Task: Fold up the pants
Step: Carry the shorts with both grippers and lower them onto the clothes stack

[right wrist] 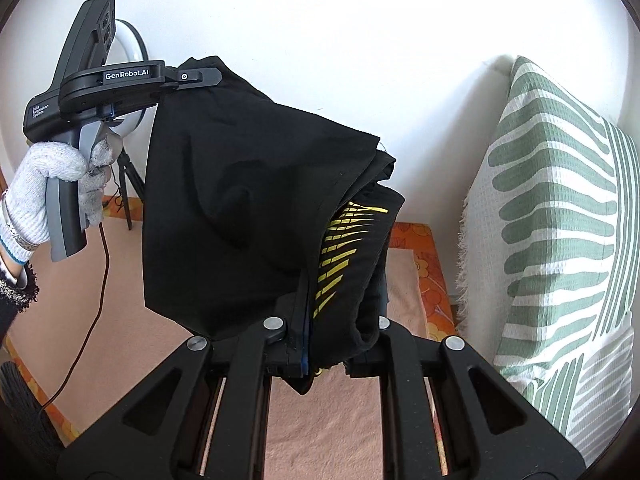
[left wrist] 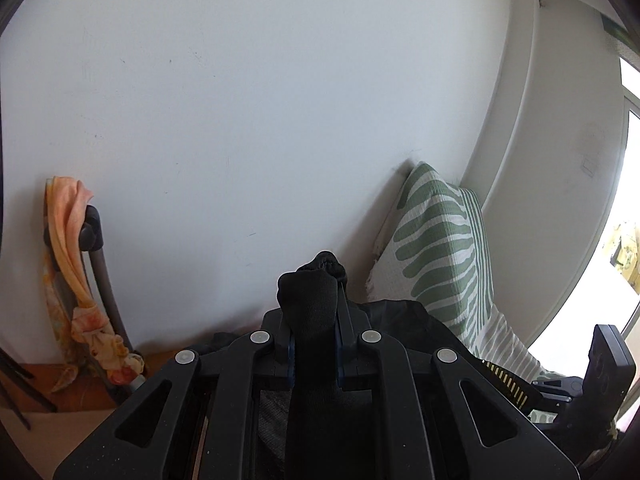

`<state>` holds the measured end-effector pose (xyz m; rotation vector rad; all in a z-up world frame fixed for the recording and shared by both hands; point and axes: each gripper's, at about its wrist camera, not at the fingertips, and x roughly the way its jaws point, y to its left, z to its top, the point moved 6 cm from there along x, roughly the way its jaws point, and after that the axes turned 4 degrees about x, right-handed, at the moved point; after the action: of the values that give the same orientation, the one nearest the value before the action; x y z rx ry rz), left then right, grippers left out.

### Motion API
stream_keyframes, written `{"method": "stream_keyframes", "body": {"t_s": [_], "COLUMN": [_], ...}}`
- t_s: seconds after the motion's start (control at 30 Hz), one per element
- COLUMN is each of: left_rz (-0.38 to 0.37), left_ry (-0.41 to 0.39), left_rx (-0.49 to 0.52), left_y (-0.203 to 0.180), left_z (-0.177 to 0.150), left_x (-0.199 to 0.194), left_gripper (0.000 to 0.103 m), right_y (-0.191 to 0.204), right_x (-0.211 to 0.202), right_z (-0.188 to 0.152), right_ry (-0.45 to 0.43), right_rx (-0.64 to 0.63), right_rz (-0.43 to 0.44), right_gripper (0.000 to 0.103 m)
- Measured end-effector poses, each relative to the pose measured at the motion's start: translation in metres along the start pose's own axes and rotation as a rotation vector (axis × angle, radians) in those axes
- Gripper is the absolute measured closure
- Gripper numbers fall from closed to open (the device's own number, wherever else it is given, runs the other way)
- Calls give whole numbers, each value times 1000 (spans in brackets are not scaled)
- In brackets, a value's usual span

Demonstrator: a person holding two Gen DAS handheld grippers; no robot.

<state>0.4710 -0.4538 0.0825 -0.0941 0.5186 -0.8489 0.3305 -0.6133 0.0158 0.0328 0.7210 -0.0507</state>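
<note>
A: Where are the pants [right wrist: 240,200] now?

B: We see them lifted clear of the pink mat [right wrist: 320,420], hanging between our two tools. They are black, with rows of yellow dashes [right wrist: 340,256] showing on an inner layer toward the right.

A: What is our left tool [right wrist: 200,76] doing?

B: In the right wrist view it sits high at the far left, held by a hand in a white knit glove [right wrist: 44,184], with its tip touching the top corner of the cloth. In its own view, the left tool [left wrist: 316,280] is clenched on a bunched black fold that stands up between the fingers [left wrist: 344,308].

A: And the right tool [right wrist: 332,344]?

B: It grasps the lower part of the pants; the fabric runs down between the fingers [right wrist: 298,336], which press in on it from both sides.

A: What lies around us?

B: A green-and-white striped cushion [right wrist: 560,220] leans against the white wall [right wrist: 320,20] on the right. An orange floral cloth [right wrist: 424,260] borders the mat just beside the cushion. At far left in the left wrist view, a peach scarf [left wrist: 72,240] drapes over a dark handle [left wrist: 92,228].
</note>
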Motion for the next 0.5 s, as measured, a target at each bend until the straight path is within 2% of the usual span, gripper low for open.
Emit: {"method": "stream_keyframes", "body": {"t_s": [0.17,0.33,0.43,0.5], "left_rz": [35,91,126,164], "left_ry": [36,105,151,180], "left_rx": [-30,-36,-9,11], "left_y": [29,53,61,65], "left_z": [-8,-34,-49,-55], "left_x": [43,86,104,111], "left_gripper": [92,92,91,87], "right_y": [-27,-39,-51,-61], "right_x": [52,104,129,139], "right_z": [6,-11,-22,-28], "right_ry": [20,90,128,151], "right_rx": [40,85,157,218], "right_rz": [21,74,111,143], "right_gripper": [91,91,91,91]}}
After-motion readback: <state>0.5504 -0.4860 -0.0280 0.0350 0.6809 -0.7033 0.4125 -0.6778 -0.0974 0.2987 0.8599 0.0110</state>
